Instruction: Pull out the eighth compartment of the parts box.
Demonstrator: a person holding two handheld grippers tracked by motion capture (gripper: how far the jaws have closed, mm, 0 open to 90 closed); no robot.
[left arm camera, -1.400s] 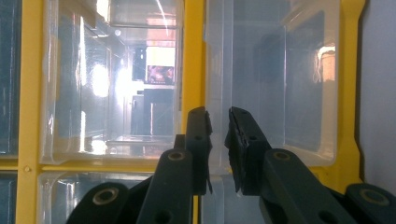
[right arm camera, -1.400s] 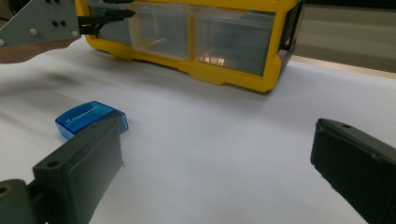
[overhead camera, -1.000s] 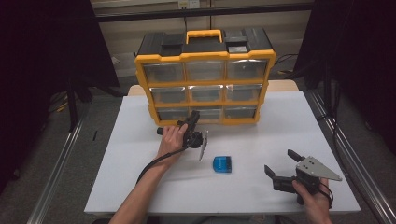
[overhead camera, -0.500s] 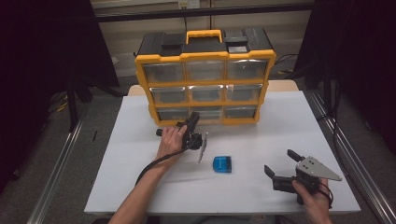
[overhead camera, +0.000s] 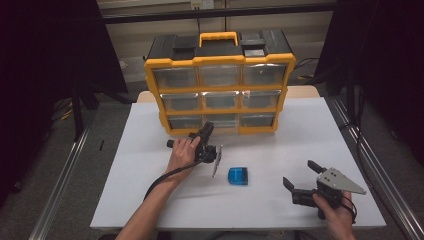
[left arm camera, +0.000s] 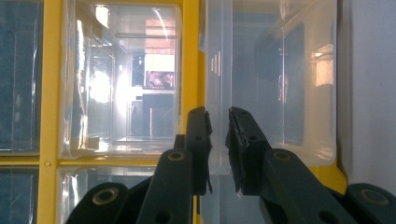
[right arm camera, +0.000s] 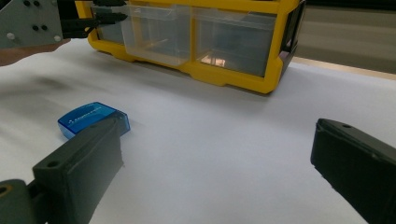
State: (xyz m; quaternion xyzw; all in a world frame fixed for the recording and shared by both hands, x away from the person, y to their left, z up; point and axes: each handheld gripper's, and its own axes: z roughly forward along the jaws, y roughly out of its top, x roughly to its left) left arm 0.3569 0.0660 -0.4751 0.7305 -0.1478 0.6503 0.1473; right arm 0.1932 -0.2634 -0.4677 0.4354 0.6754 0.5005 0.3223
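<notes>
A yellow and black organizer [overhead camera: 218,60] with clear drawers stands at the back of the white table. My left gripper [overhead camera: 206,130] reaches its bottom row and is shut on the front lip of the middle clear drawer [overhead camera: 223,121]. In the left gripper view the black jaws of my left gripper [left arm camera: 218,123] pinch that clear lip of the drawer [left arm camera: 275,79]. The right gripper view has the drawer [right arm camera: 154,32] standing slightly out of the frame. A small blue box [overhead camera: 238,176] lies on the table. My right gripper [overhead camera: 300,173] rests open at the front right.
The white table [overhead camera: 150,200] has bare room left of and in front of the blue box [right arm camera: 93,119]. The organizer's yellow frame [right arm camera: 233,77] is close behind. Dark curtains and metal rails flank the table.
</notes>
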